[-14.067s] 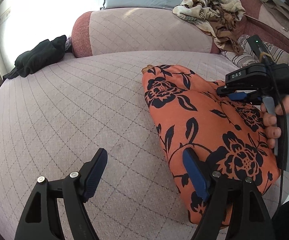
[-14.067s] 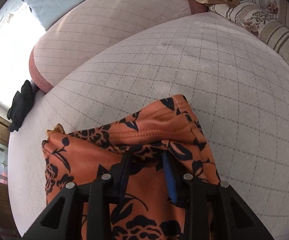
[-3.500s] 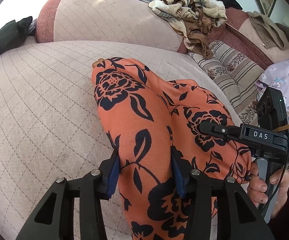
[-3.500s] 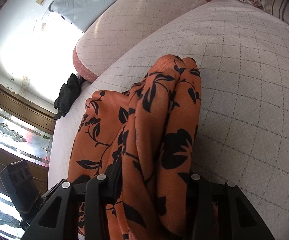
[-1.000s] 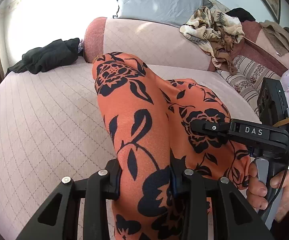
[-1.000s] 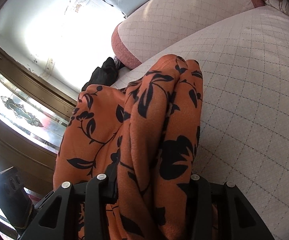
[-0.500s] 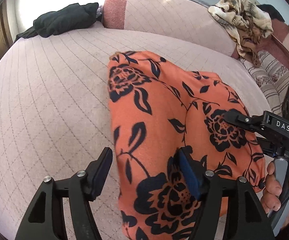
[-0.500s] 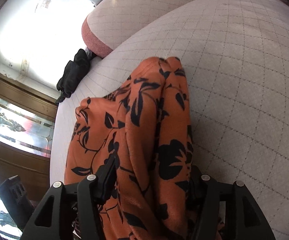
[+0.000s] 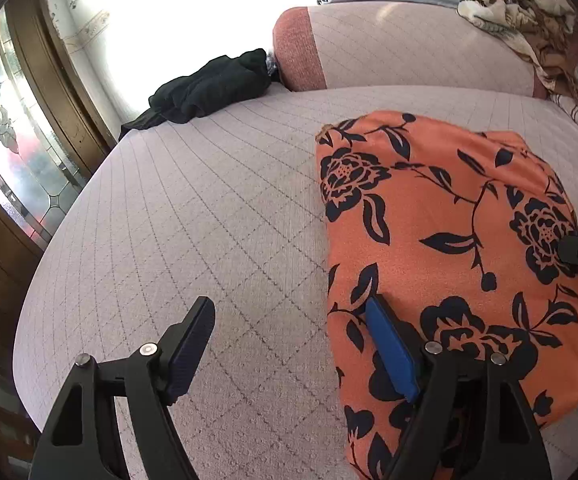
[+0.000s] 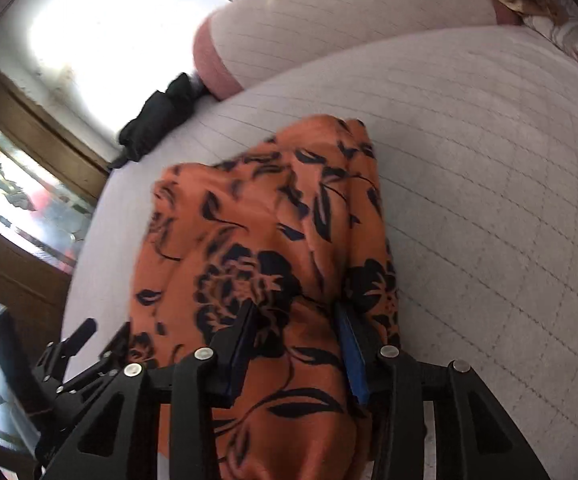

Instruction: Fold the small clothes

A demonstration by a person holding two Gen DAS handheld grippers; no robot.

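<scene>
Orange garment (image 10: 273,240) between closing right gripper (image 10: 295,344)

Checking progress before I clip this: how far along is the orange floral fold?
Done: orange garment lies doubled on the bed. In hand: left tool opening, only bed between its pads; right tool closing on the cloth. Left: dark garment untouched.
</scene>
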